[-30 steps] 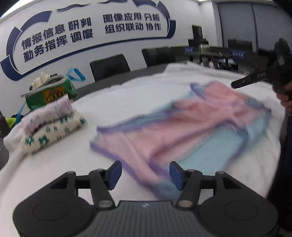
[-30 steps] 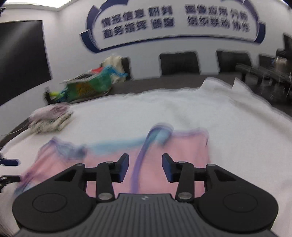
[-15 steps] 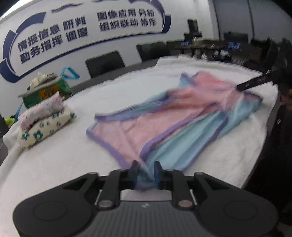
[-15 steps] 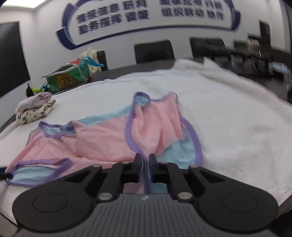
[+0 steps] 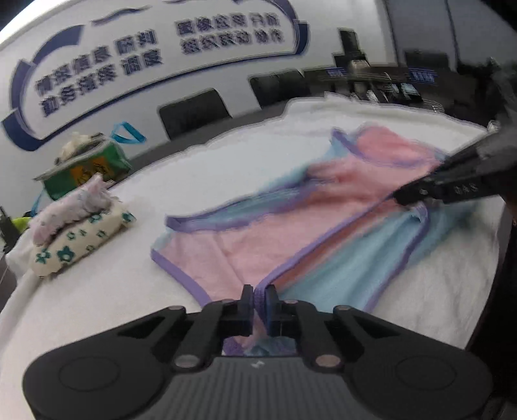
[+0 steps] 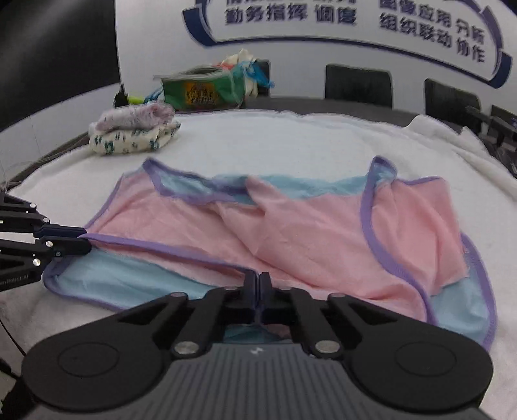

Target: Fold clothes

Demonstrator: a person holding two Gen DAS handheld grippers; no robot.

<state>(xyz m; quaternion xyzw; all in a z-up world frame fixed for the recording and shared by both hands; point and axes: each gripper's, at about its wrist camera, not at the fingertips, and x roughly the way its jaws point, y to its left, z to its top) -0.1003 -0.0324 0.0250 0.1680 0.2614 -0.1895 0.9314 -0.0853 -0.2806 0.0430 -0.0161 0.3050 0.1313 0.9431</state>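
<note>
A pink and light-blue knit garment with purple binding along its edges is lying spread, somewhat rumpled, across a white fleecy blanket that is covering the table. The pink layer is lying uppermost, with blue fabric showing along the near hem and at the far neckline.

The left gripper is pinching the purple-bound near hem at one end; its black fingers are pressed almost together with fabric passing between them. The right gripper is gripping the same near edge further along, its fingers closed tightly on the cloth. In the right wrist view the left gripper is appearing at the left margin, touching the purple trim; in the left wrist view the right gripper is appearing, blurred, at the right side over the pink fabric.

A folded stack of a cream floral-print cloth beneath a pale pink one is resting on the blanket, well apart from the garment. A green bag with blue handles is standing behind the stack. Black chairs are lining a white wall bearing blue lettering.
</note>
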